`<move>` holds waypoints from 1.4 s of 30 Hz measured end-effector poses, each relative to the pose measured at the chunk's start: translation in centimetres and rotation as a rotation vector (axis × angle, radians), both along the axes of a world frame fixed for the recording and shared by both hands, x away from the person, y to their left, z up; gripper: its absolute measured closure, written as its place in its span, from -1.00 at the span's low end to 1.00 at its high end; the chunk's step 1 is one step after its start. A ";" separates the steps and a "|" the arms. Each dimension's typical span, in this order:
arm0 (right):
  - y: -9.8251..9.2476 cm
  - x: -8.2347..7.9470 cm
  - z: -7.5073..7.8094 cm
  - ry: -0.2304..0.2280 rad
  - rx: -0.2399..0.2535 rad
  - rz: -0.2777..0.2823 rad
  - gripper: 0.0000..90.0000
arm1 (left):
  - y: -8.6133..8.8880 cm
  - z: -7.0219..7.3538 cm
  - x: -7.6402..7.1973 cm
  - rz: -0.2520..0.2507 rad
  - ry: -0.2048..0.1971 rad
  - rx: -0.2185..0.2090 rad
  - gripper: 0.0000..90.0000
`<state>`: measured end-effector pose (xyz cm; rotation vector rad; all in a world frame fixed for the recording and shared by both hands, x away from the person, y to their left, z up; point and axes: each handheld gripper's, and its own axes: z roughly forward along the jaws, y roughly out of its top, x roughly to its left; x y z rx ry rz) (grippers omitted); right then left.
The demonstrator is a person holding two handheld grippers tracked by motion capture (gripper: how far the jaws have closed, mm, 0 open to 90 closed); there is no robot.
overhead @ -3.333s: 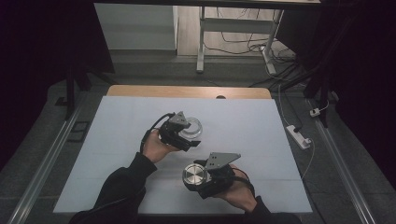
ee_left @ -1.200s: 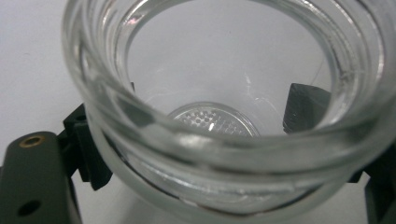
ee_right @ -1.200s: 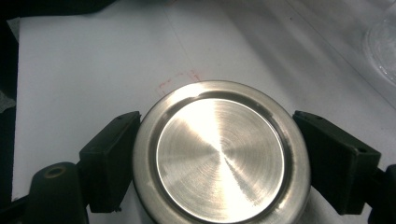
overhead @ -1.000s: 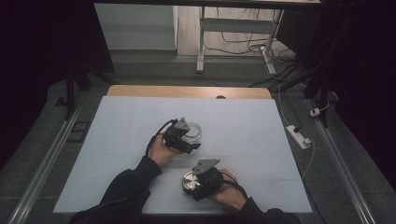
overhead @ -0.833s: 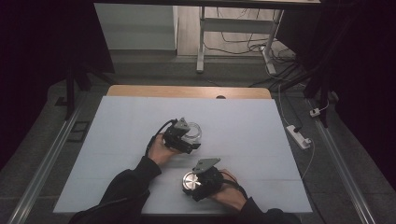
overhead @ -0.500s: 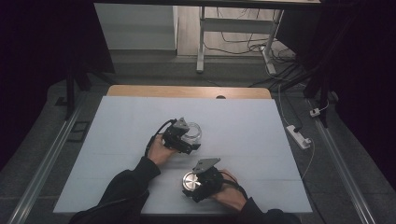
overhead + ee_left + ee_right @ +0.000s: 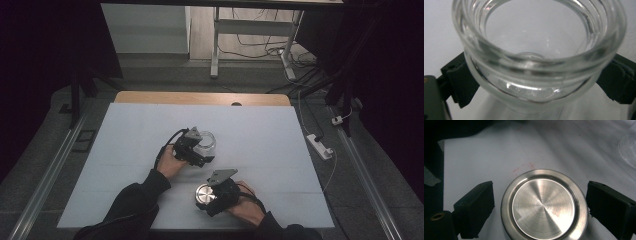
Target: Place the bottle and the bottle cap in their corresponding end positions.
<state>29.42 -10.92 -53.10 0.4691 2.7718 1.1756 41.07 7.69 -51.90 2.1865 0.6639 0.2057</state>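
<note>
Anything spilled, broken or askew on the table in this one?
Nothing stands out. The glass jar stands upright and empty between the left gripper jaws, which have just been opening. The metal lid lies flat on the white table between the right gripper jaws, a gap on each side. No spill or crack shows.

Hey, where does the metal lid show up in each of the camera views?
High view: the metal lid lies low on the white table, left of the right hand-held gripper.
Right gripper view: lid at lower centre, between the open jaws, untouched.
Left gripper view: not in it; the glass jar is there.
Shared landmark: the glass jar, also at the right gripper view's upper right edge and at table centre in the high view.
</note>
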 end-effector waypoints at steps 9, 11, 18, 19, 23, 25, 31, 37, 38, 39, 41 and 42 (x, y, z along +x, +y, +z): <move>-0.3 0.0 0.5 -0.008 0.021 -0.015 -0.85 | 0.9 0.7 -0.1 0.010 0.020 -0.024 -0.96; -0.4 0.1 0.6 -0.010 0.025 -0.019 -0.85 | 1.2 0.7 -0.1 0.009 0.022 -0.032 -0.96; -0.7 0.1 1.1 -0.017 0.044 -0.031 -0.87 | 1.7 0.9 -0.4 0.008 0.028 -0.039 -0.97; -0.8 0.1 1.2 -0.022 0.047 -0.034 -0.87 | 1.7 1.0 -0.5 0.005 0.028 -0.035 -0.97; -1.1 0.2 1.6 -0.029 0.062 -0.048 -0.87 | 1.9 1.0 -0.9 0.007 0.028 -0.036 -0.97; -1.3 0.2 1.8 -0.029 0.071 -0.055 -0.87 | 2.0 1.1 -1.1 0.009 0.025 -0.038 -0.97; -1.6 0.2 2.1 -0.031 0.081 -0.060 -0.88 | 2.4 1.5 -1.8 0.006 0.024 -0.047 -0.97; -1.8 0.2 2.3 -0.040 0.090 -0.067 -0.88 | 2.5 1.7 -2.7 -0.004 0.017 -0.036 -0.97; -1.8 0.2 2.4 -0.040 0.091 -0.069 -0.89 | 2.5 1.7 -2.8 -0.003 0.019 -0.041 -0.97; -1.9 0.2 2.4 -0.042 0.092 -0.071 -0.89 | 2.6 1.8 -2.9 -0.005 0.019 -0.043 -0.97; -2.0 0.2 2.5 -0.044 0.092 -0.078 -0.89 | 2.8 1.9 -3.1 -0.005 0.018 -0.050 -0.97; -2.1 0.3 2.5 -0.047 0.093 -0.079 -0.90 | 2.9 2.0 -3.1 -0.007 0.017 -0.052 -0.97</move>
